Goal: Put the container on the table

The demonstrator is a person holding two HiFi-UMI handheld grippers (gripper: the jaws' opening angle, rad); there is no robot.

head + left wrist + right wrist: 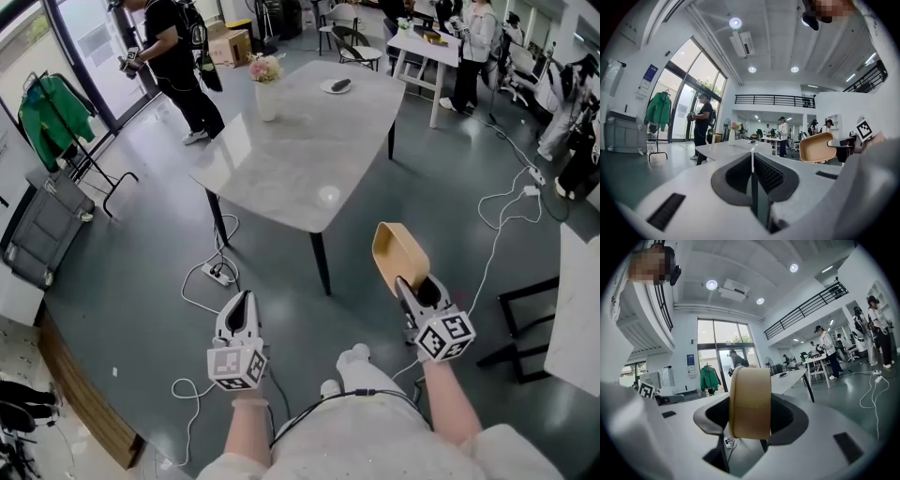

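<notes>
The container is a tan, scoop-shaped bowl. My right gripper is shut on its rim and holds it in the air, short of the near corner of the grey marble table. In the right gripper view the container stands on edge between the jaws of the right gripper, with the table beyond it. My left gripper hangs over the floor left of it, jaws together with nothing between them. The left gripper view shows the left gripper, the table ahead and the container at the right.
On the table's far end stand a white vase with flowers and a plate with a dark item. A person in black stands beyond it. A power strip and cables lie on the floor. A white table is at the right.
</notes>
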